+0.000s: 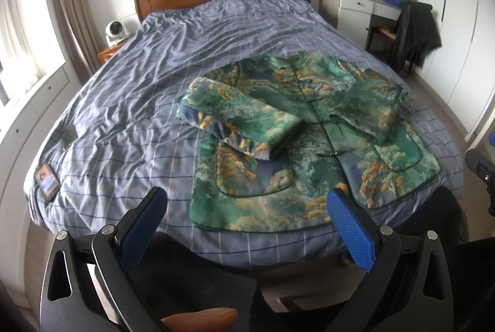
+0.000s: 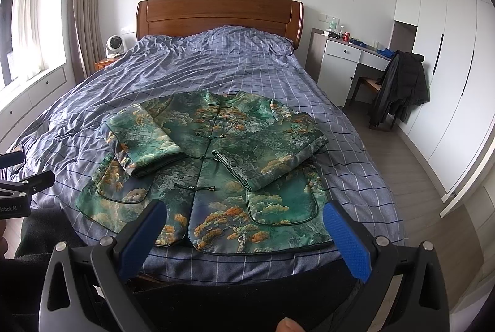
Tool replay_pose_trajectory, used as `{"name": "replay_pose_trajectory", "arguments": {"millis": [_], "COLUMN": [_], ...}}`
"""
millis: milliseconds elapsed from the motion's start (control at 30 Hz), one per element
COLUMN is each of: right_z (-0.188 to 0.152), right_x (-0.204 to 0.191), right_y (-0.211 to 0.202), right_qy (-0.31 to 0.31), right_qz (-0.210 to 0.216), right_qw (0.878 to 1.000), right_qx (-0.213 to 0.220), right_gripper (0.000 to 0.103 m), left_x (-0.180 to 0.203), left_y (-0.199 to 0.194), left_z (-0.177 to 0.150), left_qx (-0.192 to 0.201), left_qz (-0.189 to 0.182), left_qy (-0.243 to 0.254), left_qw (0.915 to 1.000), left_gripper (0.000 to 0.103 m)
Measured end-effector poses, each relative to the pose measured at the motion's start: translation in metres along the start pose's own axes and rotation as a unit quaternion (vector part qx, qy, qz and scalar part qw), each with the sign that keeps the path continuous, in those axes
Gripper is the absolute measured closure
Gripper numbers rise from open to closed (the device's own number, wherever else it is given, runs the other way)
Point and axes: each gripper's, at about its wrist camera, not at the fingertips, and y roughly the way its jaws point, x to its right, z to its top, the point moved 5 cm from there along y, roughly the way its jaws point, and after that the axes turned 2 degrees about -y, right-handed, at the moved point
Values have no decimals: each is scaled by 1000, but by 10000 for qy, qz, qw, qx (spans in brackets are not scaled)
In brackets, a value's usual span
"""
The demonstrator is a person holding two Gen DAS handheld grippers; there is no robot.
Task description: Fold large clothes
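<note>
A green patterned jacket [image 1: 297,134] with orange and cream cloud motifs lies face up on the bed, buttoned, with both sleeves folded in across the chest. It also shows in the right wrist view [image 2: 216,158]. My left gripper [image 1: 247,202] is open and empty, held above the jacket's near hem at the foot of the bed. My right gripper [image 2: 244,214] is open and empty, also held above the near hem. Part of the right gripper shows at the right edge of the left wrist view [image 1: 482,174], and part of the left gripper at the left edge of the right wrist view [image 2: 21,186].
The bed [image 1: 130,103] has a blue checked cover and a wooden headboard [image 2: 216,13]. A phone [image 1: 47,179] lies near the bed's left edge. A desk [image 2: 349,59] and a chair with a black coat [image 2: 399,84] stand on the right. A small fan [image 2: 114,45] sits on the nightstand.
</note>
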Motion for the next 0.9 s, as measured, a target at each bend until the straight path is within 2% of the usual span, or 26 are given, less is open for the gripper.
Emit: {"name": "replay_pose_trajectory", "arguments": {"millis": [900], "right_z": [-2], "right_x": [-10], "right_y": [2], "right_qy": [-23], "right_qz": [65], "right_qw": [10000], "right_qx": [-40], "right_gripper": [0], "left_x": [-1], "left_y": [2], "left_z": [-2], "left_qx": [5], "left_qz": [5], "left_qy": [15], "left_qw": [10000], "left_gripper": [0]}}
